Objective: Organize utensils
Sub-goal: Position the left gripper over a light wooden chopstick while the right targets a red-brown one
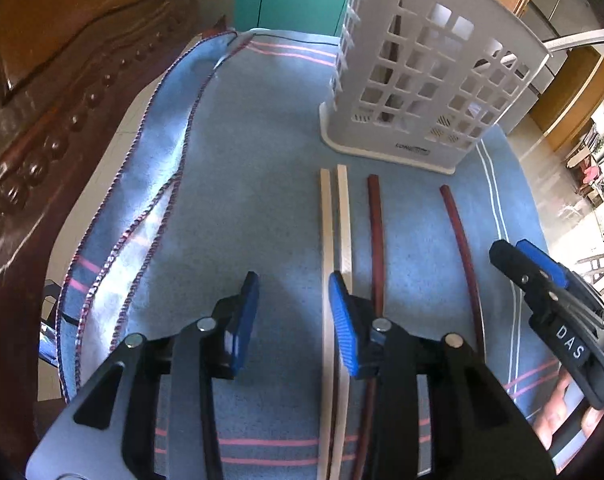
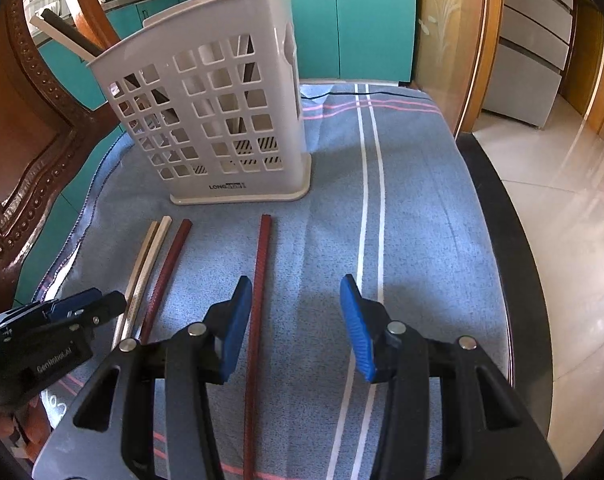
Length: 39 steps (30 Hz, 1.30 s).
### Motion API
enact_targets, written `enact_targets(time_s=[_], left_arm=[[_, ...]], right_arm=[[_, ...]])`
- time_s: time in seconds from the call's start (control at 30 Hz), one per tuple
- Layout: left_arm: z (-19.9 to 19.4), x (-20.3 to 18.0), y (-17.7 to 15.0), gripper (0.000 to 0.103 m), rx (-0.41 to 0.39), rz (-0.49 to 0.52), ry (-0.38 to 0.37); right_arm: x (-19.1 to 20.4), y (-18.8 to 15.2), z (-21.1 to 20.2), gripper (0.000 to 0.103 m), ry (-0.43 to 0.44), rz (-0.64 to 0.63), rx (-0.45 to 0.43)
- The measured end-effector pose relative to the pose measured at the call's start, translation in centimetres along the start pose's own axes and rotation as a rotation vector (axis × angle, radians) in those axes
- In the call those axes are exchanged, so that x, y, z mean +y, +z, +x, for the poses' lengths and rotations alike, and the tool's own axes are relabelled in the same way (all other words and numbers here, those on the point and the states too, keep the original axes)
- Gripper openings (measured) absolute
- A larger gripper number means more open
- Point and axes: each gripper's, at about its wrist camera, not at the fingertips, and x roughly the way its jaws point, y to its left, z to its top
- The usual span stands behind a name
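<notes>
A pale slotted utensil holder (image 1: 430, 80) (image 2: 221, 120) stands on the blue cloth (image 1: 241, 200), with dark and cream sticks (image 2: 65, 36) poking out of it. In front of it lie two cream chopsticks (image 1: 326, 232) (image 2: 145, 264) and two dark red chopsticks (image 1: 376, 240) (image 2: 259, 280). My left gripper (image 1: 295, 320) is open low over the cloth, one cream chopstick just inside its right pad. My right gripper (image 2: 297, 320) is open with a red chopstick lying between its jaws, close to the left pad. Each gripper shows in the other's view, the right gripper (image 1: 510, 248) and the left gripper (image 2: 101, 304).
A carved brown chair back (image 1: 41, 120) stands close on the left. The table's dark edge (image 2: 502, 240) runs along the right, with shiny floor beyond. Teal cabinets (image 2: 362, 20) are behind the holder. A hand (image 1: 562, 412) grips the right tool.
</notes>
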Motion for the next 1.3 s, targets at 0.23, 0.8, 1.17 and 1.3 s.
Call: enact_targets(time_s=[0.23,0.8,1.17,1.3], left_arm=[[0.4,-1.2,-0.2,0.038,-0.006,0.042,0.024],[1.6,-1.1,1.7,0.026,-0.047,0.079,0.129],[2.5,-0.5,2.8,0.036,-0.038,0.086,0.126],[2.6,-0.1,3.0,0.04,-0.035,0.092,0.103]], right_arm=[[0.1,-0.1,0.0,0.045,-0.003,-0.004,0.007],[0.9,-0.2,1.6,0.045,-0.038,-0.024,0.032],[2.8,0.0,3.7,0.049,-0.08,-0.084,0.045],[3.4,-0.1,4.0,0.052,-0.098,-0.105,0.032]])
